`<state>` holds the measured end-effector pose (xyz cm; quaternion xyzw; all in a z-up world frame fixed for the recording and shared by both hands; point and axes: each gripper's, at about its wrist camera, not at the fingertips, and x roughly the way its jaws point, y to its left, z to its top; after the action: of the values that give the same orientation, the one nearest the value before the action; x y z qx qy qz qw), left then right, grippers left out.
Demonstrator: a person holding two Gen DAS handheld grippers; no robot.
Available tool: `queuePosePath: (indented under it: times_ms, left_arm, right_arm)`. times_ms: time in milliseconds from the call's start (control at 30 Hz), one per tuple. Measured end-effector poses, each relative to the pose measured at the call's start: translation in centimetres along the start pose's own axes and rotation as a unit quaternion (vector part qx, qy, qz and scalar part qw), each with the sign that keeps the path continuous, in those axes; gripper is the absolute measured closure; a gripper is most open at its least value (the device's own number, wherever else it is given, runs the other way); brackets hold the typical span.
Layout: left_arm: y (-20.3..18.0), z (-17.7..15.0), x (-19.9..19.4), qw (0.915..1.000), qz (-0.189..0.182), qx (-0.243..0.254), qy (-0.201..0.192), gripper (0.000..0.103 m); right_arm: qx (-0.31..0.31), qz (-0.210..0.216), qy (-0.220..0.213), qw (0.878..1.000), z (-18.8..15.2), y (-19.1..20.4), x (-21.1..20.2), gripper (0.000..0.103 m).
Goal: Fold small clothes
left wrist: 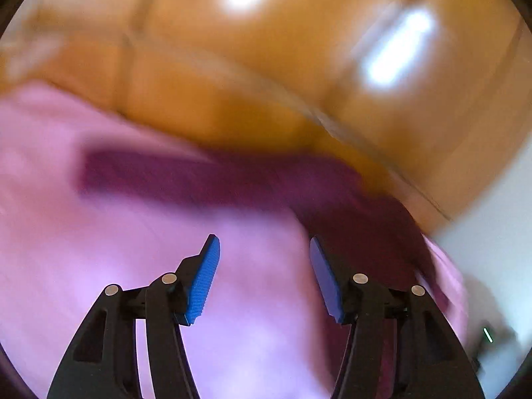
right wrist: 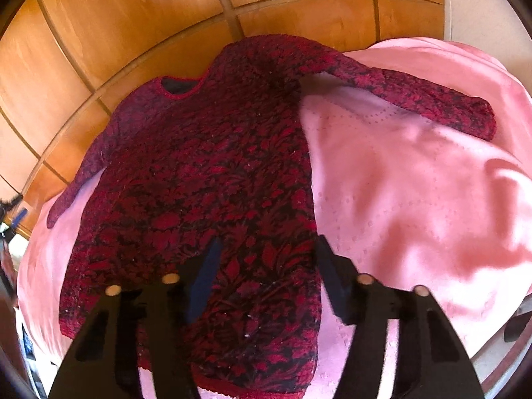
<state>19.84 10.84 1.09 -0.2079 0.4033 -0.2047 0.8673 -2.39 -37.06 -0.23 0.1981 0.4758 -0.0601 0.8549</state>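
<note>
Red-and-black patterned sweater (right wrist: 199, 173) lies flat, front up, on a pink sheet (right wrist: 415, 193), both sleeves spread, wood panelling (right wrist: 116, 33) behind. No fold made yet, I judge. Right gripper (right wrist: 266, 266) hangs over the hem area, jaws wide, holding nothing. Left gripper (left wrist: 264, 262) also wide and empty over the sheet, near the dark sleeve (left wrist: 199, 176); that view is badly motion-blurred. Risks: pinching sheet along with knit and dragging both; thick knit bunching, giving a crooked fold.
</note>
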Motion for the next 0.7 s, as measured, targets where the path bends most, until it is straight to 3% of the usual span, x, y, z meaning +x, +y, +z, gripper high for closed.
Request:
queuePosePath:
  times_ms: [67,167,233,300,333,433,567,700]
  left_arm:
    - [-1.1,-4.4,2.8,0.9968,-0.045,-0.003,0.065,0.048]
    - [-2.3,-8.9,5.9,0.9885,-0.089,-0.017,0.121,0.048]
    - [-2.6,-10.5,7.3,0.9828,-0.117,-0.035,0.139,0.048]
    - [-3.1,-11.7,8.2,0.9796,-0.137,-0.064,0.132,0.048]
    - [-3.2,-12.1,8.7,0.9753,-0.157,-0.078,0.134,0.054]
    - [-4.3,-12.1,9.1,0.9746,-0.159,-0.072,0.140,0.083]
    - [-5.5,-10.7,7.7,0.9814,-0.143,-0.055,0.115,0.089]
    - [-6.0,-7.7,2.0,0.9884,-0.129,-0.021,0.077,0.092]
  right_arm:
    - [0.000,0.000,0.008,1.000,-0.1,-0.1,0.3,0.049]
    - [0.016,0.009,0.019,1.000,-0.5,-0.9,0.5,0.052]
    - [0.019,0.016,0.023,0.999,-0.8,-1.3,0.4,0.060]
    - [0.017,0.027,0.032,0.999,-1.1,-1.4,0.6,0.066]
    - [0.014,0.030,0.036,0.999,-1.2,-1.4,0.7,0.071]
    - [-0.013,0.034,0.042,0.998,-0.9,-0.7,0.6,0.082]
    - [-0.059,0.037,0.026,0.997,0.7,1.1,-1.0,0.090]
    - [-0.103,0.073,-0.024,0.992,2.5,4.0,-5.4,0.091]
